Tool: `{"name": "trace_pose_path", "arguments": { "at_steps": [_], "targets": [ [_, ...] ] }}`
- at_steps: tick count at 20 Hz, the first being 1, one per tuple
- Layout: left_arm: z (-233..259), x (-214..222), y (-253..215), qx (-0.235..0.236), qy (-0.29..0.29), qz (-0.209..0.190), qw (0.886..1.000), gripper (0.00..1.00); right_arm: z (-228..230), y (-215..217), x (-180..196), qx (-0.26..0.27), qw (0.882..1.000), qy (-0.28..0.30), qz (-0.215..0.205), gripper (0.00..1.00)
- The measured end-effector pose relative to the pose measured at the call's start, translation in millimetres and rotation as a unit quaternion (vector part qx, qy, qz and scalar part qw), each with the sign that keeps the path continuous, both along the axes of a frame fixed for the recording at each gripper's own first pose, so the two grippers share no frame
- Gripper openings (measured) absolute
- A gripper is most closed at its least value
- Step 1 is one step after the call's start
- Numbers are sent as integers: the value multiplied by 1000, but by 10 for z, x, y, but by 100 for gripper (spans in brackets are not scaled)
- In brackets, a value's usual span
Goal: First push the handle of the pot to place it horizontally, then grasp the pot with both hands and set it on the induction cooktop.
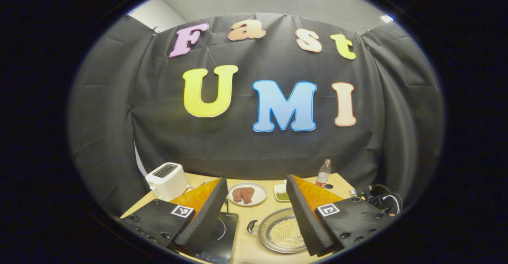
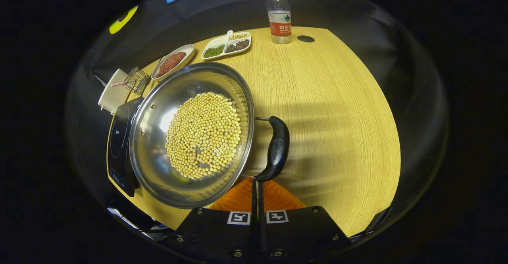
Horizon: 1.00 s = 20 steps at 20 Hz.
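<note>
Pot, wide, shallow and steel, resting on the wooden table with its rim overlapping the right edge of the black induction cooktop, so not yet seated on the plate. Loaded with a flat bed of yellow beans, probably soybeans, heaped a little toward 3 o'clock of the bowl. Black loop handle sticking out at 3 o'clock of the pot in the right gripper view, its lower end just above the right gripper, whose fingers sit pressed together with no gap and nothing between them, seemingly touching or almost touching that lower end. Judged to be the first step: nudging the handle round until horizontal; calls for a gentle sideways push low on the loop, slow enough to keep the beans from sliding. Left gripper held high and spread wide, empty, with the pot and its near handle visible at 6 o'clock between the fingers; needs to drop to that handle for the two-handed lift afterwards. Farther out, toward 12 o'clock of the table: plate with reddish-brown meat, divided dish with green, dark and pale beans in separate compartments, water bottle, nearly empty as far as can be told. White toaster at 10 o'clock.
</note>
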<state>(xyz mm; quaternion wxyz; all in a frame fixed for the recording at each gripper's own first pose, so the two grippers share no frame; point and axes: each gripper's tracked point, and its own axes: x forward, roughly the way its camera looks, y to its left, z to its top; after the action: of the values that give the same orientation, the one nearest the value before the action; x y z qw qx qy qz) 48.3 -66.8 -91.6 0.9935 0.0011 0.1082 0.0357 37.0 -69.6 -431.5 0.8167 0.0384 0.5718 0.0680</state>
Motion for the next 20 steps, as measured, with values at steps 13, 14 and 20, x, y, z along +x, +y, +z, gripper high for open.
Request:
{"name": "trace_pose_path", "arguments": {
  "at_steps": [13,14,20],
  "targets": [
    [-22,113,-124,8,-6,-8,1000,95,-34,-116,252,-10,1000,-15,6,0],
    [-62,139,-97,4,-5,-11,1000,95,-21,-153,243,-19,1000,-17,1,0],
    [-316,251,58,-8,7,-34,999,97,236,-388,116,-43,997,-54,-47,21]
  ]
}}
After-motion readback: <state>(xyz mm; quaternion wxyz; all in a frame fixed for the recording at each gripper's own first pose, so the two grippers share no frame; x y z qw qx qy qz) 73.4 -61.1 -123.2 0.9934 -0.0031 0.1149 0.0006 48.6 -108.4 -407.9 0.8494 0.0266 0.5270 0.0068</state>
